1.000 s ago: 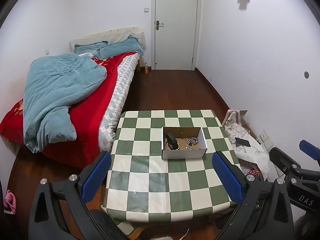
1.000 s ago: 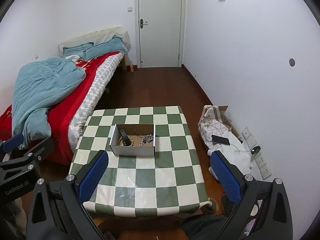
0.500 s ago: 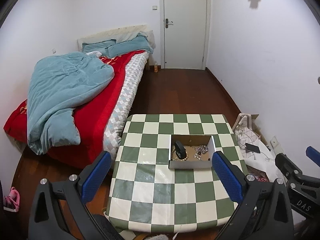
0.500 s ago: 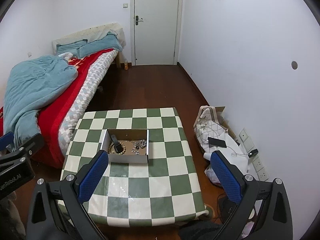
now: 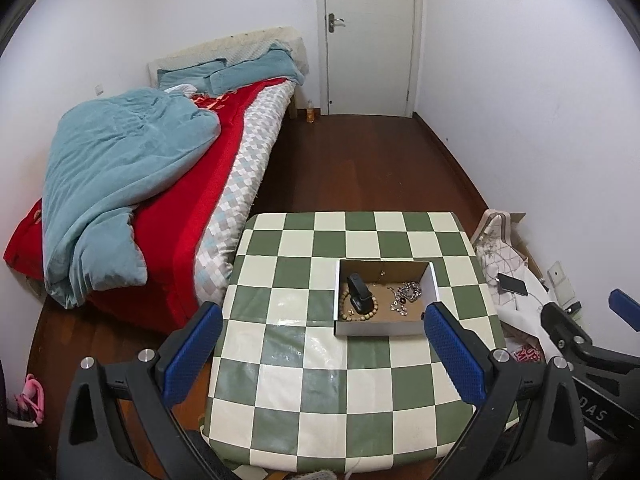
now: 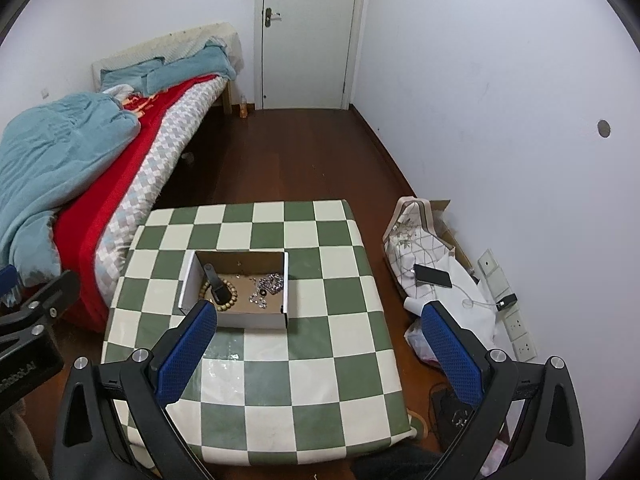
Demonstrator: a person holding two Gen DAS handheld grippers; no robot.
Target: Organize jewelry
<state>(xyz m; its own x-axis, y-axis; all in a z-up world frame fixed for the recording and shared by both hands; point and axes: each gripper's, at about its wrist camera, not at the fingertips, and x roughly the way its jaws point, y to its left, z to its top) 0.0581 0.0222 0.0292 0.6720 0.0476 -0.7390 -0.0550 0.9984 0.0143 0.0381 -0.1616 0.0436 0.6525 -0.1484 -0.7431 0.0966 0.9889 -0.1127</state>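
Cardboard box (image 5: 382,300) on the green-and-white checked table (image 5: 320,380), holding a bead bracelet (image 5: 358,308), a black object (image 5: 359,298) lying across it, and a tangle of silver jewelry (image 5: 406,294). Left gripper (image 5: 324,354) and right gripper (image 6: 320,350) both hang above the table's near side, fingers spread wide, empty. Bed (image 5: 160,160) stands left of the table; bag (image 6: 416,236) by the right wall.
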